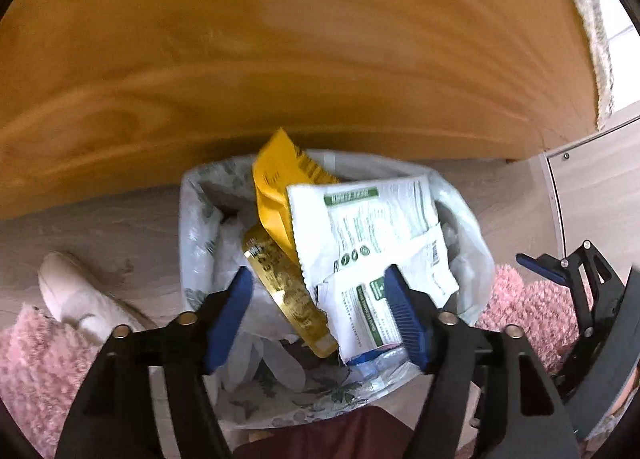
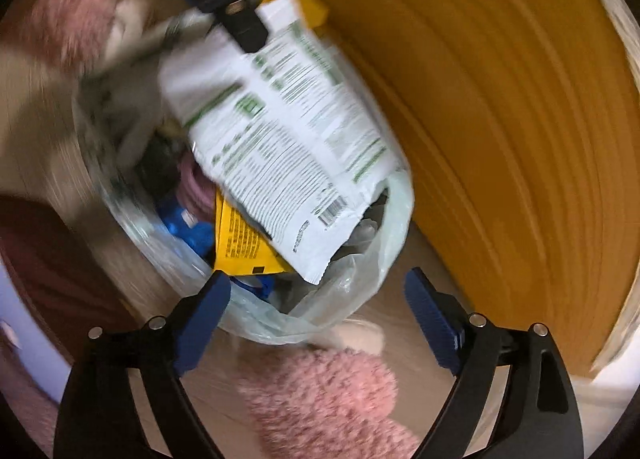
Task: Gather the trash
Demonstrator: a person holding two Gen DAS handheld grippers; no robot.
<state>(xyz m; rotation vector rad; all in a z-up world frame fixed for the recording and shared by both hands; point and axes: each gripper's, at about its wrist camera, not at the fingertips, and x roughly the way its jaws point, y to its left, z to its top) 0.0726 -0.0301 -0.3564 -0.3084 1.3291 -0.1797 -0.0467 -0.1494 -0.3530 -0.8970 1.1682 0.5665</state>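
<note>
1. The left gripper (image 1: 320,299) pointed steeply down over a thin plastic trash bag (image 1: 192,235) that stood open on the floor, close to a wooden table top (image 1: 280,51). Its blue pads (image 1: 230,319) stood wide apart and pressed on nothing; the wrappers lay lower, inside the bag.
2. The right gripper (image 2: 318,299) also stood released, its pads (image 2: 202,323) far from each other, with only the near rim of the bag (image 2: 360,271) and the floor seen between them.
3. The trash was in the bag: a white wrapper with green print (image 1: 372,219), a yellow wrapper (image 1: 276,187) that stuck up behind it, a gold packet (image 1: 288,291) and something blue near the bottom (image 2: 192,231).
4. In the right wrist view the white wrapper (image 2: 280,147) lay on top of the pile, across the mouth of the bag. That view was blurred.
5. A pink fluffy slipper (image 2: 328,399) showed just beside the bag, and a white shoe (image 1: 80,299) lay on the floor to the other side.
</note>
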